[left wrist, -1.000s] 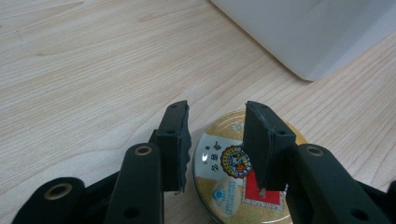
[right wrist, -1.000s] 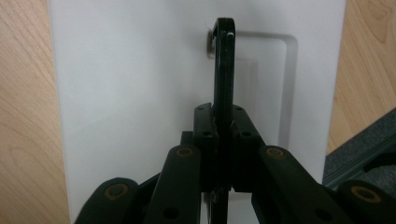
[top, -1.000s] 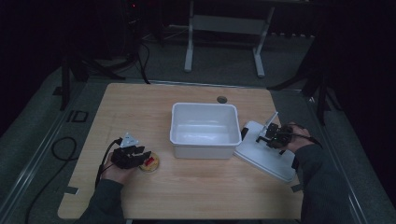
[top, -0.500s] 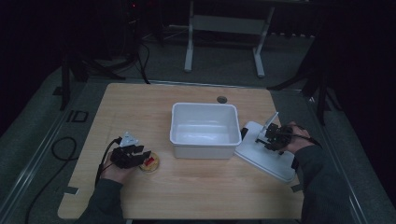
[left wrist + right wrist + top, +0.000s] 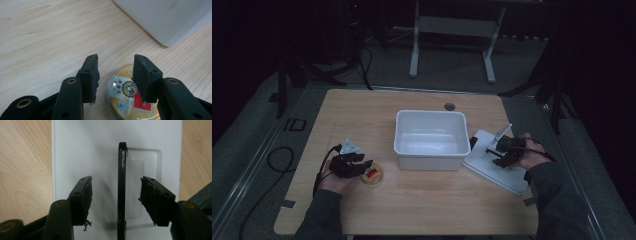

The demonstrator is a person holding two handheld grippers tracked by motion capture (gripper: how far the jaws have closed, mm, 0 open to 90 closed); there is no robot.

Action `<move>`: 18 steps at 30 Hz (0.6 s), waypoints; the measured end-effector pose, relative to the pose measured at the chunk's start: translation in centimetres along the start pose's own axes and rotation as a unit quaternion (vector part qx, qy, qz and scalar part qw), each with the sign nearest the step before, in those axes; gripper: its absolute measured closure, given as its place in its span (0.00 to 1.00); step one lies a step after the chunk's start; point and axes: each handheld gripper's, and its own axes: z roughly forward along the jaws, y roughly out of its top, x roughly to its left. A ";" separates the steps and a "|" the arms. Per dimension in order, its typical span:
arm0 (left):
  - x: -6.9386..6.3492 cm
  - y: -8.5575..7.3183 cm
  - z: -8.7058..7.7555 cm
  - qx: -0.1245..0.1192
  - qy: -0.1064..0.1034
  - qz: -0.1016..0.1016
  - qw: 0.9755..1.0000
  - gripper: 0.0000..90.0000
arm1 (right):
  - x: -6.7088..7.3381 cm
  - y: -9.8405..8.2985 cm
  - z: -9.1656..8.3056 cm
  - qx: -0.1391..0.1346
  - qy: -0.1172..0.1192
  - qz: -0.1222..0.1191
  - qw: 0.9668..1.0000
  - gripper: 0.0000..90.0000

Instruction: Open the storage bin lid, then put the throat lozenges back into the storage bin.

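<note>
My left gripper (image 5: 115, 75) hangs over the round tin (image 5: 133, 96) on the table (image 5: 422, 200), jaws part open and astride its near edge, pads not pressing it; they have just been opening a little, so I judge the tin not yet picked up. Beyond it the white bin (image 5: 430, 139) looks empty, so nothing seems packed so far. To its right, my right gripper (image 5: 115, 195) has just been opening: its jaws stand wide on either side of the lid's black handle (image 5: 121, 192), touching nothing. The lid (image 5: 494, 165) lies flat beside the bin, set down, I judge.
</note>
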 end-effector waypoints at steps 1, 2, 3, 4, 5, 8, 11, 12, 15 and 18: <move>0.1 0.0 0.0 0.004 -0.003 -0.001 1.000 0.61 | 0.1 -0.1 -0.1 -0.005 -0.002 0.002 1.000 0.45; 0.1 0.0 -0.1 0.005 -0.002 0.000 1.000 0.61 | 0.4 -0.4 -0.3 -0.012 -0.006 0.004 1.000 0.44; 0.2 0.1 -0.1 0.006 -0.002 0.001 1.000 0.61 | 0.5 -0.5 -0.3 -0.015 -0.009 0.005 1.000 0.44; 0.3 0.1 -0.2 0.007 -0.002 0.001 1.000 0.61 | 0.6 -0.6 -0.3 -0.017 -0.009 0.007 1.000 0.44; 0.3 0.2 -0.3 0.008 -0.003 0.000 1.000 0.60 | 0.7 -0.7 -0.3 -0.017 -0.010 0.007 1.000 0.44; 0.6 0.4 -0.6 0.010 -0.004 -0.002 1.000 0.60 | 0.9 -0.9 -0.1 -0.018 -0.012 0.007 1.000 0.44; 0.7 0.5 -0.7 0.014 -0.004 0.001 1.000 0.59 | 1.0 -1.0 -0.1 -0.020 -0.017 0.010 1.000 0.44; 0.7 0.7 -0.9 0.019 -0.005 0.005 1.000 0.59 | 1.1 -1.1 -0.1 -0.027 -0.017 0.016 0.999 0.45; 0.7 0.9 -1.1 0.026 -0.005 0.012 1.000 0.58 | 1.4 -1.3 -0.3 -0.040 -0.017 0.022 0.999 0.45; 0.6 1.2 -1.3 0.030 -0.003 0.017 0.999 0.58 | 1.6 -1.4 -0.3 -0.050 -0.021 0.026 0.998 0.44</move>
